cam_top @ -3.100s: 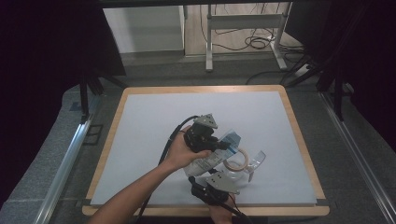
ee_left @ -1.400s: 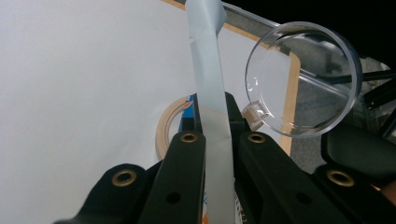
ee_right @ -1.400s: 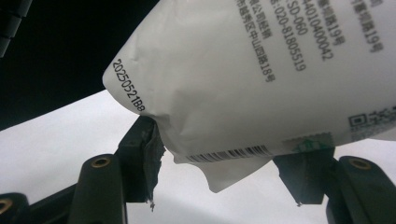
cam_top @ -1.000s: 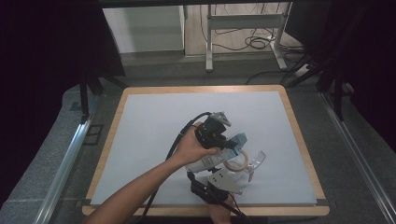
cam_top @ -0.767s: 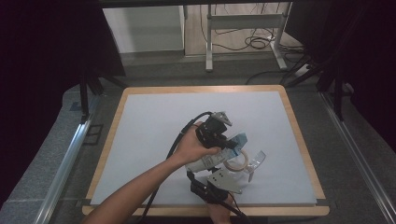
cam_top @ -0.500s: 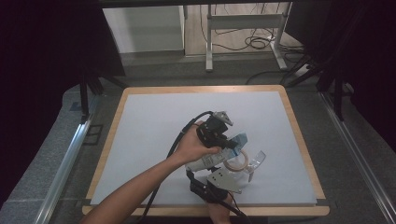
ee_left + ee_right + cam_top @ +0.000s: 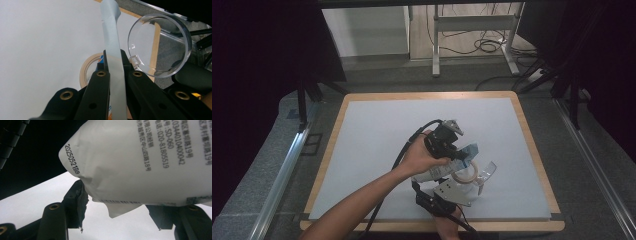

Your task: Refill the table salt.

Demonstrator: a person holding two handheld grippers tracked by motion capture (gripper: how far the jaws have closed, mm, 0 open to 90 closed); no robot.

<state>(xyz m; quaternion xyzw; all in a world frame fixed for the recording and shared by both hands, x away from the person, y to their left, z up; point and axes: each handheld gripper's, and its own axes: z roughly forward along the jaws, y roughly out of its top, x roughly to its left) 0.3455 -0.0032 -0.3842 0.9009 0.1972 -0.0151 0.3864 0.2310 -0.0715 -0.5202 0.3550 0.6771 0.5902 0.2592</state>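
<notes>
Holding: pale blue-white printed plastic pouch (image 7: 113,57) w/ both tongs, above white mat (image 7: 377,145).
L tongs (image 7: 117,75): clamped shut on pouch's flat top strip; long axis runs straight ahead.
R tongs (image 7: 117,215): jaws partly apart, bulging pouch body btwn; contact unclear.
Nearby: clear round lid (image 7: 160,45) right of L tongs; tan ring (image 7: 87,70) below.

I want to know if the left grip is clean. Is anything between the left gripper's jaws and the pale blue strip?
Nothing visible. In the left gripper view the left gripper has its jaws shut directly on the strip, which runs up between them. The tape ring lies behind the jaws, and the clear round lid is off to one side.
</notes>
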